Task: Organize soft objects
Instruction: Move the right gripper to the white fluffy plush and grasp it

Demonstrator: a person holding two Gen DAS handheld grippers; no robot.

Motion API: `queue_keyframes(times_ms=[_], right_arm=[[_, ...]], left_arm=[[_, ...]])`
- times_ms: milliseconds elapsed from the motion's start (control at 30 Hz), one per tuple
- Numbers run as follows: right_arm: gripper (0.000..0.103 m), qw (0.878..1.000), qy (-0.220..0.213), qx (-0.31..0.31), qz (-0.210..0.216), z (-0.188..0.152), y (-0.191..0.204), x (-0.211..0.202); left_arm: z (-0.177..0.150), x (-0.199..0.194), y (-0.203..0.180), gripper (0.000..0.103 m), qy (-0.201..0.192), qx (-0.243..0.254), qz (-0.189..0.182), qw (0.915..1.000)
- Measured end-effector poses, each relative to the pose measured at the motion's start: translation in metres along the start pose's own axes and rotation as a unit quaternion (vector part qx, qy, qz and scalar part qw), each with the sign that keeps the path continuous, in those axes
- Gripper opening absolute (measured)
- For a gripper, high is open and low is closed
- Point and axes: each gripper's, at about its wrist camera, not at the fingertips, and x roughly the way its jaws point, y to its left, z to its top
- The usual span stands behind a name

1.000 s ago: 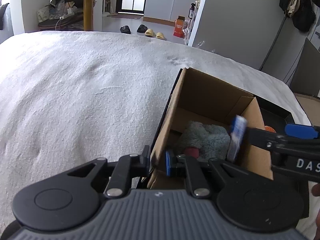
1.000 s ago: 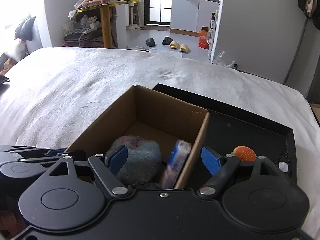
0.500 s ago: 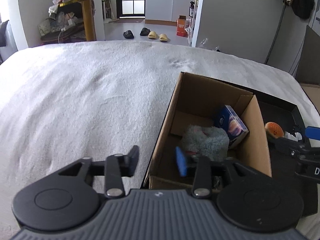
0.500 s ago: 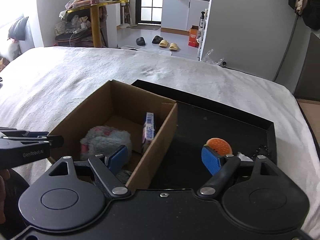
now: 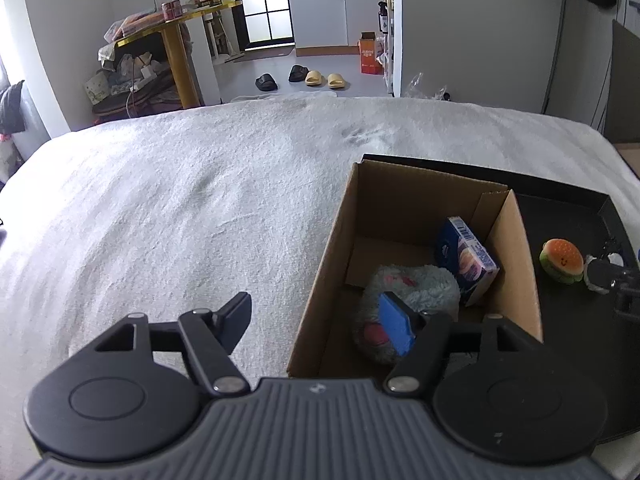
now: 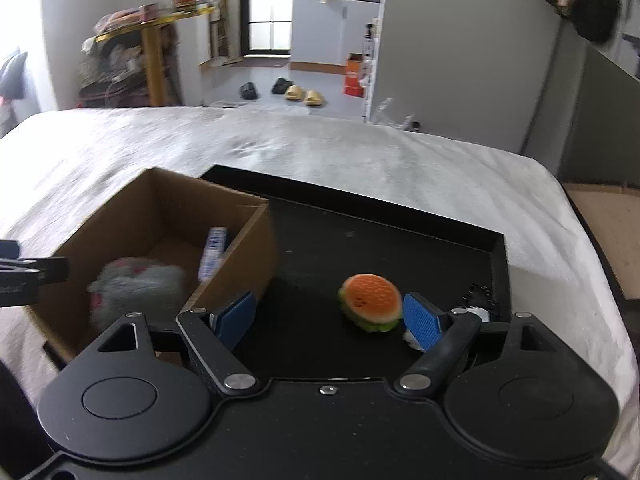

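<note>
I see an open brown cardboard box (image 5: 404, 204) w/ a fluffy grey-pink plush (image 5: 416, 284) on its floor and a blue tissue pack (image 5: 470, 258) leaning against its right wall. A small orange-green burger plush (image 6: 370, 302) sits tilted on the black tray (image 6: 400, 240), just right of the box.

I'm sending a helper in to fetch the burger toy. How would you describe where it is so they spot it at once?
On the white bed sits a shallow black tray with a cardboard box at its left end. The burger toy lies on the tray's open floor right of the box: a small round plush, orange on top, green at the rim.

No lettering, label or number can be read anywhere.
</note>
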Motion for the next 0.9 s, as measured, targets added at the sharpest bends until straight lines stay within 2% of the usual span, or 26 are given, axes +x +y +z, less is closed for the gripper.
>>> queue_keyframes(times_ms=[200, 367, 467, 533, 600, 767, 833, 900], right_arm=[[0.080, 0.999, -0.009, 0.046, -0.023, -0.017, -0.025, 0.019], [0.080, 0.997, -0.010, 0.076, -0.026, -0.026, -0.038, 0.030], [0.080, 0.995, -0.014, 0.095, -0.030, -0.028, -0.047, 0.035], [0.080, 0.993, -0.013, 0.110, -0.030, -0.028, -0.054, 0.041], [0.080, 0.992, -0.010, 0.119, -0.034, -0.029, -0.060, 0.047], [0.079, 0.990, 0.002, 0.134, -0.043, -0.036, -0.070, 0.061], [0.073, 0.990, 0.009, 0.136, -0.045, -0.039, -0.073, 0.069], [0.072, 0.989, 0.015, 0.141, -0.047, -0.042, -0.077, 0.076]], left_arm=[[0.004, 0.003, -0.017, 0.069, -0.005, 0.035, 0.019, 0.9992], [0.008, 0.012, -0.024, 0.070, 0.006, 0.032, 0.043, 0.9985], [0.011, 0.018, -0.030, 0.073, 0.008, 0.044, 0.059, 0.9972], [0.012, 0.020, -0.035, 0.080, 0.005, 0.054, 0.070, 0.9960], [0.014, 0.022, -0.040, 0.083, 0.003, 0.063, 0.074, 0.9953], [0.018, 0.029, -0.054, 0.085, 0.007, 0.079, 0.079, 0.9937], [0.019, 0.032, -0.058, 0.086, 0.009, 0.082, 0.080, 0.9933], [0.019, 0.034, -0.062, 0.086, 0.010, 0.085, 0.081, 0.9930]])
